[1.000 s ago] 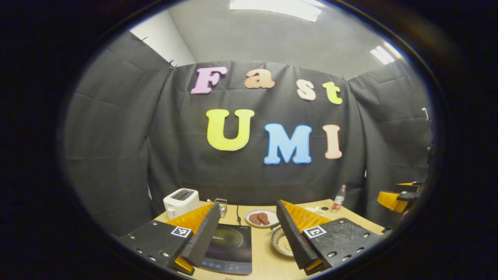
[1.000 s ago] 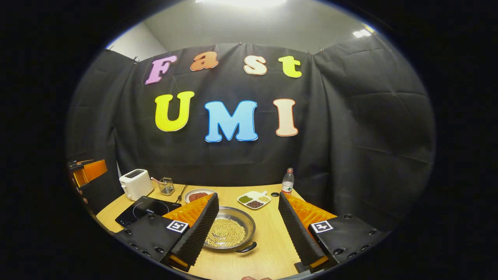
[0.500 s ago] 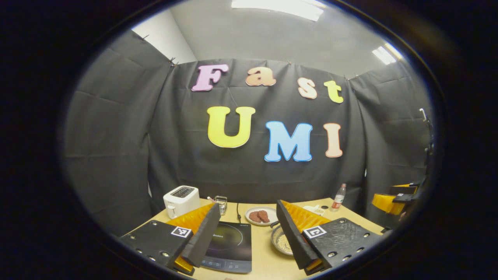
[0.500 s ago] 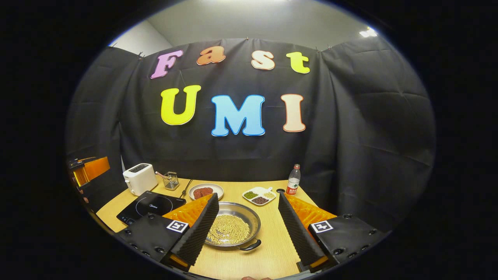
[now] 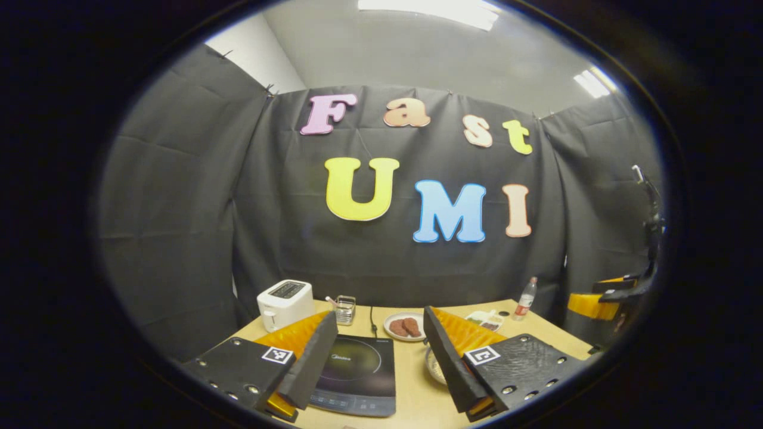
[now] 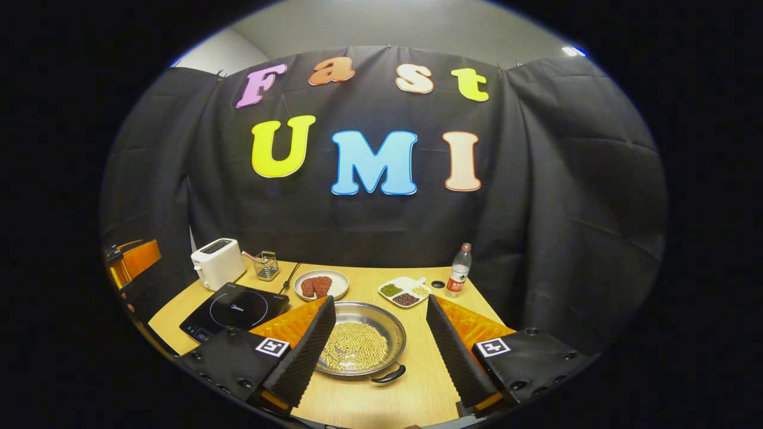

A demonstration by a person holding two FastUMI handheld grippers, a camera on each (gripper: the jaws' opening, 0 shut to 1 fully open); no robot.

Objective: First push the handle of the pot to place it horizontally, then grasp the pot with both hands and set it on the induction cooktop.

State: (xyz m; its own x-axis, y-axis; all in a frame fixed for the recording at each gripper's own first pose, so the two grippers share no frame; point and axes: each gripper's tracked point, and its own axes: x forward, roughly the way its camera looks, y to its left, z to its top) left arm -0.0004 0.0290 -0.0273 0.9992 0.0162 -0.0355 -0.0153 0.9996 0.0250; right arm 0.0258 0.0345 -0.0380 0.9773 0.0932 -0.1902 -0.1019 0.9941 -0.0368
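While both grippers, left [image 5: 377, 362] & right [image 6: 378, 351], are hovering spread wide w/ nothing between, pot [image 6: 362, 345] is sitting bottom-center of right gripper view, cooktop [image 6: 235, 310] lower left.

Pot [image 6: 360, 345] on the table [image 6: 417, 381], induction cooktop [image 6: 235, 310] to its left, toaster [image 6: 216, 262] behind the cooktop, plate [image 6: 320, 285] and divided dish [image 6: 405, 292] behind the pot, bottle [image 6: 458, 279] at far right.

We see a staged kitchen set inside a recording booth: black cloth walls [image 6: 536, 179] enclose a wooden table [image 6: 417, 381] bearing a toaster [image 6: 217, 261], an induction cooktop [image 6: 235, 311] and a plate of meat [image 6: 320, 285].
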